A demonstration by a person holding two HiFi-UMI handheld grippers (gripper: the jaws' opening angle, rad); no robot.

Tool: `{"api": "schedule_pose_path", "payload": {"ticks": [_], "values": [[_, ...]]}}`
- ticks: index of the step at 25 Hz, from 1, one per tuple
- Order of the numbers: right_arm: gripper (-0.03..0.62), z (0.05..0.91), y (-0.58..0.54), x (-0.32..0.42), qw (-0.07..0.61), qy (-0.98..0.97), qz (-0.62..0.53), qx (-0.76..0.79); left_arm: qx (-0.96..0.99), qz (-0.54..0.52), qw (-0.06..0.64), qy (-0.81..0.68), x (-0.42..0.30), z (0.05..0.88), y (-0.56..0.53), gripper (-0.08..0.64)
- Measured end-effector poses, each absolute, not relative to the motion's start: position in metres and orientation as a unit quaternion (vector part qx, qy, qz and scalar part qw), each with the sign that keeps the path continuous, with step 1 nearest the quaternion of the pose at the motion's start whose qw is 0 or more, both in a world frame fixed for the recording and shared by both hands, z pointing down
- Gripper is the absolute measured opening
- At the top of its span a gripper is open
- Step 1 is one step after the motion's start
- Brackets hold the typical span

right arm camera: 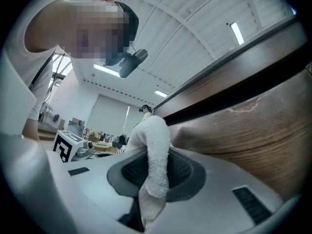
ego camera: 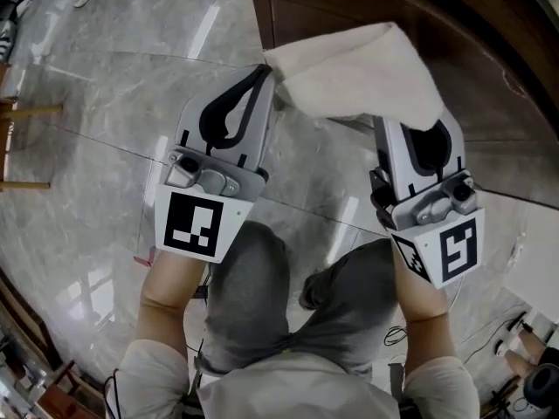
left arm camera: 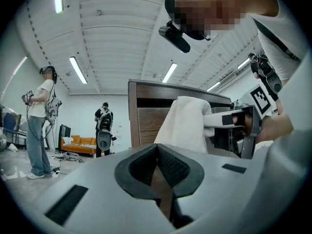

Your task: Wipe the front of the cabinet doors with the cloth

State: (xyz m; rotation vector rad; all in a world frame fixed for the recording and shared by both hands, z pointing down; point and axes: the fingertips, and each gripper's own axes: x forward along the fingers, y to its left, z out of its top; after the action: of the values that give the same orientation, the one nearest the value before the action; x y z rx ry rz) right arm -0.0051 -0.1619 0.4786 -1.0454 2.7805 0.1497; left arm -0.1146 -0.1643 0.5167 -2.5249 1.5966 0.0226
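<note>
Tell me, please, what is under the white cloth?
The cloth drapes over the right gripper, shut on it; its jaw tips and part of the cabinet are hidden.

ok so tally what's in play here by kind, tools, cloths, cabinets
grey handheld two-jaw tools: 2 (left tool, right tool)
white terry cloth: 1
dark brown wooden cabinet: 1
total: 4
</note>
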Motion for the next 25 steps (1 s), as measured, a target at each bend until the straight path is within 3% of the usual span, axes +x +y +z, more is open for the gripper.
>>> {"api": "schedule_pose_path", "payload": {"ticks": [8,25], "values": [[0.080,0.489,-0.163,-0.007,0.110,0.920,0.102,-0.362,-0.833,0.030,0.120,0.539,-0.120,0.536,-0.160,0.018],[0.080,0.464,-0.181,-0.062,0.124,0.933,0.077,-0.328,-0.832,0.055,0.118,0.540,-0.148,0.527,-0.160,0.018]]}}
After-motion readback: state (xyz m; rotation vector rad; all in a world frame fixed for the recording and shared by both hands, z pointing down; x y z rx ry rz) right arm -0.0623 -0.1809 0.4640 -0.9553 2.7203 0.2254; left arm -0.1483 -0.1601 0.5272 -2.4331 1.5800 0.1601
